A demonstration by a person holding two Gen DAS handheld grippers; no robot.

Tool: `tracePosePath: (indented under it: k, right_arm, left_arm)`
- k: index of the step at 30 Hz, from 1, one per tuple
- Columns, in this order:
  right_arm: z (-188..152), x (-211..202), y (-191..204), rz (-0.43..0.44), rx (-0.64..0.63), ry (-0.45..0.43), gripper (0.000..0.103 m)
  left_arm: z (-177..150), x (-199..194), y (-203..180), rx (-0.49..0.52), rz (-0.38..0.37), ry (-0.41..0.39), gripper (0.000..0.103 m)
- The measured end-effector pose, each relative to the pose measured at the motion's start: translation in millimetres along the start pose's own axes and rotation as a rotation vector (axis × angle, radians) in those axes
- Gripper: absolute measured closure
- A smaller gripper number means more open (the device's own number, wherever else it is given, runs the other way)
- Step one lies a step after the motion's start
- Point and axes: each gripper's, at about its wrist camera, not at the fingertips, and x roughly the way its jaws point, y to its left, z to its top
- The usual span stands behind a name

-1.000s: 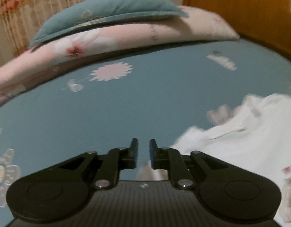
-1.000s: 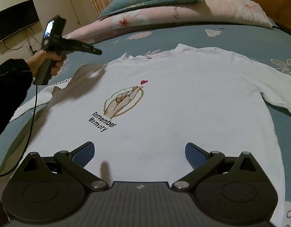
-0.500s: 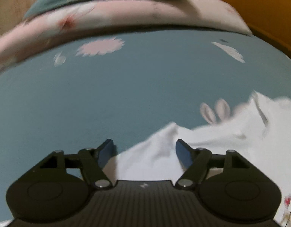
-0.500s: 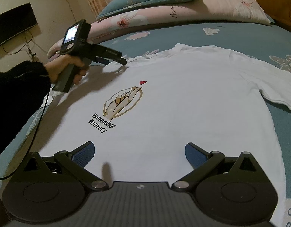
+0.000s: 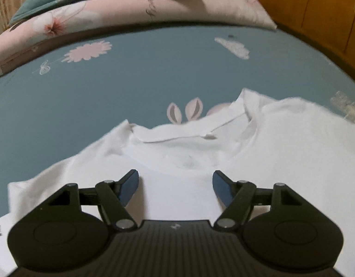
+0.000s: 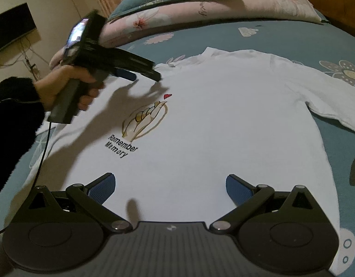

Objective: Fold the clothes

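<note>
The white T-shirt [image 6: 212, 120] lies flat mid-bed [image 5: 131, 80], its right sleeve cut off at the frame edge. Only the right wrist view shows its print. Left gripper [image 5: 175, 184] and right gripper [image 6: 170, 187] hover with jaws open, empty.

— Is anything blocking the way around the white T-shirt [image 6: 223, 120]?

— Open blue bedsheet [image 5: 108, 97] is lying beyond the collar, running up to the stacked pillows [image 5: 135, 7] that are closing off the far end.

— And the sides?

— The wooden headboard [image 5: 327, 11] is walling in one side; the left gripper [image 6: 146, 75] is hanging over the shirt's shoulder, crowding that corner.
</note>
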Motion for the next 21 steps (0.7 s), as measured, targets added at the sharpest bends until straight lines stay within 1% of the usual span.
tracePosePath:
  k: [1,2,7,9,10,12,14,17,19,21]
  right_arm:
    - [0.2,0.3,0.5,-0.004,-0.004,0.004,0.000]
    - [0.6,0.8,0.7,-0.006,-0.005,0.007,0.000]
    - [-0.3,2.5,0.3,-0.008,-0.015,0.011,0.000]
    - [-1.0,2.8,1.4,-0.014,-0.023,0.011,0.000]
    - [-1.4,2.9,2.3,-0.017,-0.029,0.012,0.000]
    - [-2.1,2.9,4.3,-0.024,-0.041,0.014,0.000]
    - [-2.3,1.8,4.7,-0.026,-0.043,0.017,0.000]
    - [-3.8,-1.4,3.4,-0.024,-0.047,0.021,0.000]
    - [-7.1,-5.0,1.7,-0.027,-0.060,0.021,0.000]
    - [-11.7,-9.0,-1.3,-0.037,-0.079,0.019,0.000]
  left_arm:
    - [2.7,4.2,1.0,-0.017,0.001,-0.018,0.025]
    - [6.1,8.3,2.3,-0.035,0.005,-0.034,0.025]
    - [27.7,31.8,16.6,-0.130,0.078,-0.048,0.016]
    - [31.0,30.7,15.6,-0.142,0.086,-0.040,0.017]
    - [30.5,25.5,12.8,-0.137,0.086,-0.041,0.021]
    - [29.3,13.7,6.8,-0.129,0.076,-0.045,0.021]
    - [27.8,-5.3,-3.2,-0.135,-0.005,-0.064,0.021]
    - [34.8,-22.1,-24.3,-0.129,-0.191,-0.072,0.021]
    - [42.3,-23.6,-43.3,-0.108,-0.292,-0.076,0.020]
    - [50.3,-13.7,-61.7,-0.106,-0.377,-0.058,0.019]
